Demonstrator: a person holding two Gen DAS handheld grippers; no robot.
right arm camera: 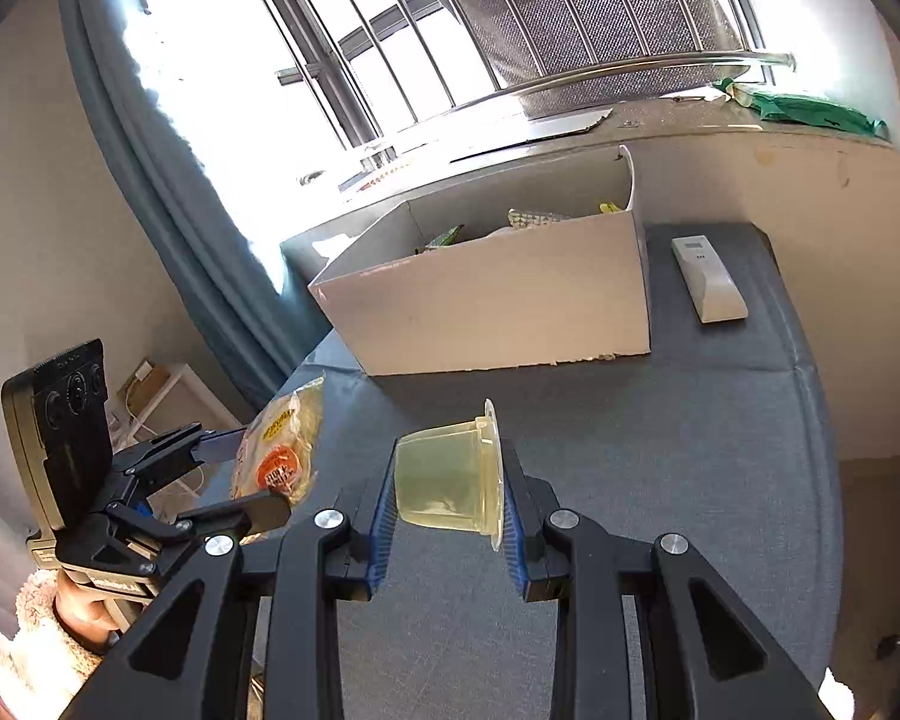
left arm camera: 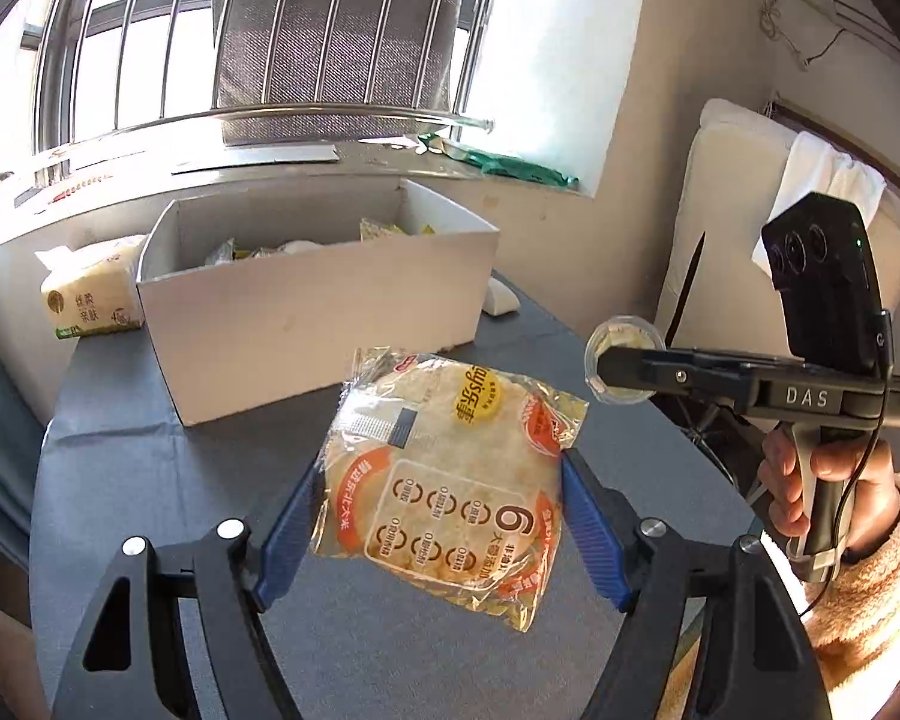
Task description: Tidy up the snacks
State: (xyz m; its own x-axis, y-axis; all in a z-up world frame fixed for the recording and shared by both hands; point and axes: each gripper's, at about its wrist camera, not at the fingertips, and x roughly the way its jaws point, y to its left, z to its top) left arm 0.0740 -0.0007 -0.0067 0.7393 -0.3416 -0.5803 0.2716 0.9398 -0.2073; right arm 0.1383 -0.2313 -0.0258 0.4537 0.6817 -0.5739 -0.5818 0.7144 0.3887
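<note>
My left gripper (left arm camera: 444, 486) is shut on a rice cracker packet (left arm camera: 450, 474) with orange print, held above the dark grey table (left arm camera: 150, 480). My right gripper (right arm camera: 450, 480) is shut on a clear jelly cup (right arm camera: 450, 474), tipped on its side above the table. A white cardboard box (left arm camera: 306, 312) with several snack packets inside stands at the back of the table, beyond both grippers. The box also shows in the right wrist view (right arm camera: 498, 312). The right gripper with the jelly cup (left arm camera: 624, 360) shows at the right of the left wrist view. The cracker packet (right arm camera: 282, 444) shows at the left of the right wrist view.
A tissue pack (left arm camera: 90, 294) lies left of the box. A white remote (right arm camera: 708, 279) lies right of the box. A window sill with bars (left arm camera: 270, 138) runs behind the table. A white chair (left arm camera: 732, 228) stands at the right. A blue curtain (right arm camera: 168, 180) hangs at the left.
</note>
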